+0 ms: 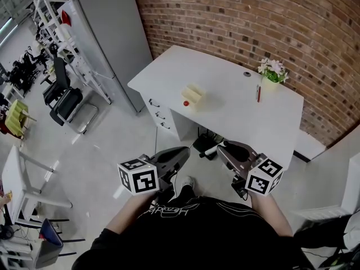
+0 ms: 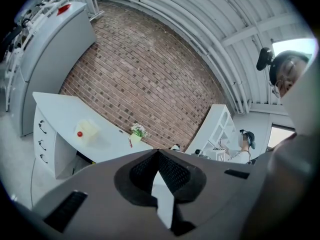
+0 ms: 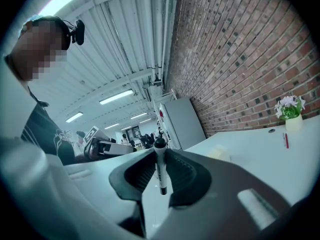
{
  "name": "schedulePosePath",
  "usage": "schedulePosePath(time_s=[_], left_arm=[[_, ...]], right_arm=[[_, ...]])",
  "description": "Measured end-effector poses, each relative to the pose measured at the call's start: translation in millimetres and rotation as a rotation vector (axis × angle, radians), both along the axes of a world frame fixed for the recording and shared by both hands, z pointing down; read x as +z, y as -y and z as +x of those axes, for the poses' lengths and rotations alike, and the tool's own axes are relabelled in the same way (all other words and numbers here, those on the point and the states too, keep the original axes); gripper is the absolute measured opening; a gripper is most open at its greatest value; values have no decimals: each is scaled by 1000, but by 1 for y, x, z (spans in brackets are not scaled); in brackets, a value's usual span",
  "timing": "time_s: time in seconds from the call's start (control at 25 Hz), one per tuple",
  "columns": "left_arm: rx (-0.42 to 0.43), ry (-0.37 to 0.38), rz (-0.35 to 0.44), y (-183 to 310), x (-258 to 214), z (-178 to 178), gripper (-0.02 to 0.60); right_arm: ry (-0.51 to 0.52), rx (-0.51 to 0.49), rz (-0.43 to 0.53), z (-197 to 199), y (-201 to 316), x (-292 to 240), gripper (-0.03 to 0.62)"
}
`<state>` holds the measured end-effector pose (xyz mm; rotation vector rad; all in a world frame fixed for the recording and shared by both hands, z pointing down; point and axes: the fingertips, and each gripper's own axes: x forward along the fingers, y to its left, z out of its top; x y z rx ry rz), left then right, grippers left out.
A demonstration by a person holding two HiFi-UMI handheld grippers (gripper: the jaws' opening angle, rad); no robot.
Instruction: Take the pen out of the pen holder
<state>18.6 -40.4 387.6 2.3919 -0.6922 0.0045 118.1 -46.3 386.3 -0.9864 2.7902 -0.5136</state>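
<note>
A white pen with a black cap (image 3: 160, 176) stands upright between the pads of my right gripper (image 3: 161, 154), which is shut on it. In the head view this gripper (image 1: 226, 148) is held in the air in front of the white desk (image 1: 225, 117), well short of it. My left gripper (image 1: 181, 152) hangs beside it at the same height. Its jaws (image 2: 159, 159) meet at the tip with nothing between them. On the desk sits a pale yellow holder (image 1: 192, 94) with a small red ball (image 1: 185, 103) at its side.
A small pot of flowers (image 1: 273, 72) stands at the desk's far right by the brick wall, with a red pen (image 1: 259, 93) lying beside it. The desk has drawers (image 1: 160, 117) on its left. A grey cabinet (image 1: 109, 38) and chairs (image 1: 67, 103) stand further left.
</note>
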Motion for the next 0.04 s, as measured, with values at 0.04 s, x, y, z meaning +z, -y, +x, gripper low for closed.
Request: schedulePosePath(time_s=[0.04], left_arm=[[-1,1,2,-1,-1,-1,3]], right_arm=[[1,1,0,0,-1,0,69]])
